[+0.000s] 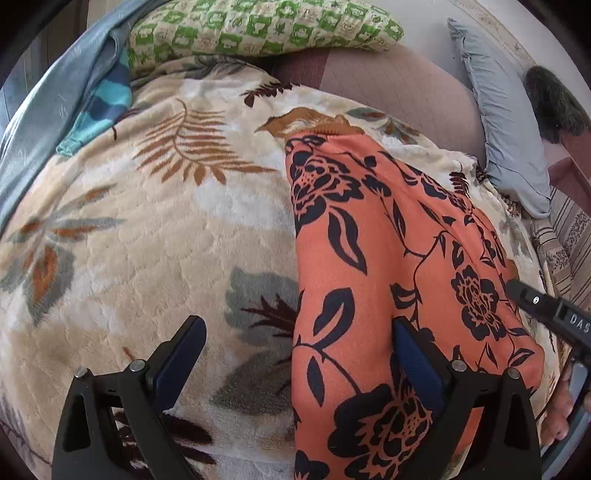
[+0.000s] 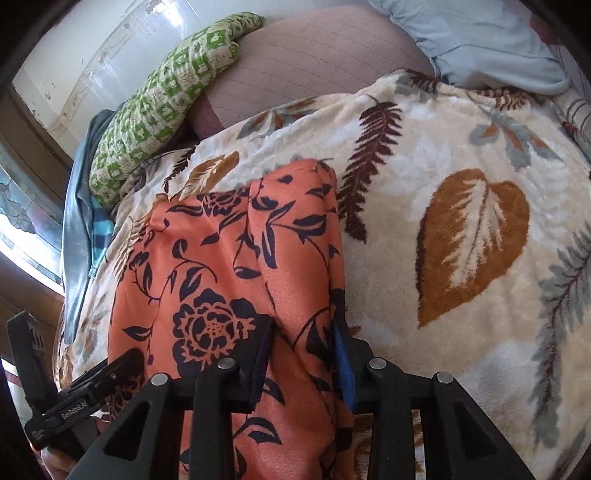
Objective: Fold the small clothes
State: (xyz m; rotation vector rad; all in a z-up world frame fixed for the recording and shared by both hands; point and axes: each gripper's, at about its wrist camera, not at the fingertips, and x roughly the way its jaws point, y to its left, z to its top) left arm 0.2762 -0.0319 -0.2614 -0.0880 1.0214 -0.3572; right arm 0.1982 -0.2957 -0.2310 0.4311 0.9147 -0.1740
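An orange garment with a dark floral print [image 1: 388, 266] lies folded in a long strip on a cream leaf-patterned blanket [image 1: 147, 240]. My left gripper [image 1: 299, 343] is open, its jaws wide apart; the left edge of the garment lies between them, the right finger over the cloth. My right gripper shows in the left wrist view at the right edge [image 1: 546, 310]. In the right wrist view the garment [image 2: 221, 266] runs away from me, and my right gripper [image 2: 303, 354] is shut on the garment's near right edge. The left gripper [image 2: 85, 391] shows at lower left.
A green-and-cream checked pillow [image 1: 258, 29] lies at the far side, also in the right wrist view [image 2: 159, 107]. A pale blue pillow [image 1: 506, 122] lies at the right. Blue and teal cloth [image 1: 96, 107] is bunched at the far left. A mauve mattress [image 1: 399, 88] shows beyond the blanket.
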